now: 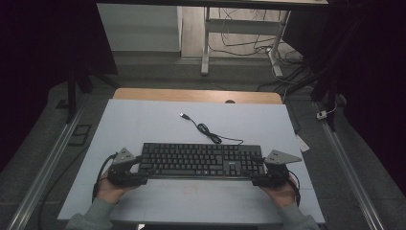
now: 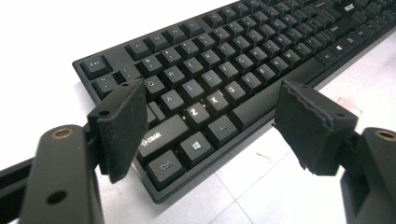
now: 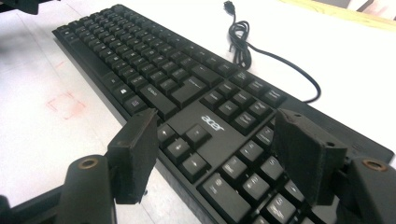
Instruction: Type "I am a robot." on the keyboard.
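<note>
A black Acer keyboard (image 1: 201, 160) lies flat on the white tabletop (image 1: 143, 124), parallel to the near edge. Its cable (image 1: 207, 129) coils behind it and ends in a loose USB plug (image 1: 183, 115). My left gripper (image 1: 140, 173) is at the keyboard's (image 2: 224, 65) left front corner. It (image 2: 212, 123) stands open, one pad (image 2: 121, 121) over the left-end keys and the other beyond the front edge. My right gripper (image 1: 256, 176) is at the right front corner. It (image 3: 219, 154) also stands open, astride the number pad and arrow keys of the keyboard (image 3: 154, 70).
A wooden strip (image 1: 196, 95) borders the table's far edge. Behind it stand desk legs (image 1: 206, 43) with loose cables on the floor. Metal rails (image 1: 43, 167) run along both sides of the table. Faint red marks (image 3: 65, 103) sit on the tabletop before the keyboard.
</note>
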`<state>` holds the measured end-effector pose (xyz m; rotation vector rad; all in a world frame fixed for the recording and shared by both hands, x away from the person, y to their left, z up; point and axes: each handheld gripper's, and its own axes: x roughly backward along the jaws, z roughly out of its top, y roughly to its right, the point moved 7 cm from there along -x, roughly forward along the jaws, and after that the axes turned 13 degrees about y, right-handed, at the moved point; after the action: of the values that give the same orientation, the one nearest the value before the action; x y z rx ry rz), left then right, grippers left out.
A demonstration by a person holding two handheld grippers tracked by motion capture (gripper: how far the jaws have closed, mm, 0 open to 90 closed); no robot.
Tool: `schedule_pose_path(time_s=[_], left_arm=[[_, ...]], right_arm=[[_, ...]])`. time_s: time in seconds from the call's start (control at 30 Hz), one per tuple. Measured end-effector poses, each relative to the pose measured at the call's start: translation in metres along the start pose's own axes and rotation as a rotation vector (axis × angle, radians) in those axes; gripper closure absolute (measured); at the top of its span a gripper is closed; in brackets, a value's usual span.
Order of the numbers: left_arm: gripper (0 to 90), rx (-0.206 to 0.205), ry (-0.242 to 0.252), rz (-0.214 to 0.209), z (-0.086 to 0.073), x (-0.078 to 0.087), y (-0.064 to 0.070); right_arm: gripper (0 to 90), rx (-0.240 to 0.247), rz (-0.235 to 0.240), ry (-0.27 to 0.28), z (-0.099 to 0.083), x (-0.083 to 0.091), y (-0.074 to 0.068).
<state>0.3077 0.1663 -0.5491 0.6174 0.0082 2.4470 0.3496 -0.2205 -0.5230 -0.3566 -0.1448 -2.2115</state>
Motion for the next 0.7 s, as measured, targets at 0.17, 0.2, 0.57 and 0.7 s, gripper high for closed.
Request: schedule_pose_path(time_s=[0.17,0.2,0.57,0.7], left_arm=[[29.5,-0.002,0.006,-0.002,0.001,0.0,0.0],[30.2,-0.001,0.005,-0.003,0.001,0.0,0.0],[41.0,0.003,0.002,0.016,0.0,-0.001,-0.005],[47.6,-0.005,-0.001,0.022,-0.001,-0.002,-0.005]], right_arm=[[34.0,-0.007,0.017,-0.008,0.003,-0.011,-0.005],[34.5,-0.003,0.016,-0.007,0.004,-0.014,-0.006],[50.1,-0.003,0.059,-0.014,0.017,-0.043,-0.024],[59.8,0.012,0.084,-0.03,0.018,-0.052,-0.032]])
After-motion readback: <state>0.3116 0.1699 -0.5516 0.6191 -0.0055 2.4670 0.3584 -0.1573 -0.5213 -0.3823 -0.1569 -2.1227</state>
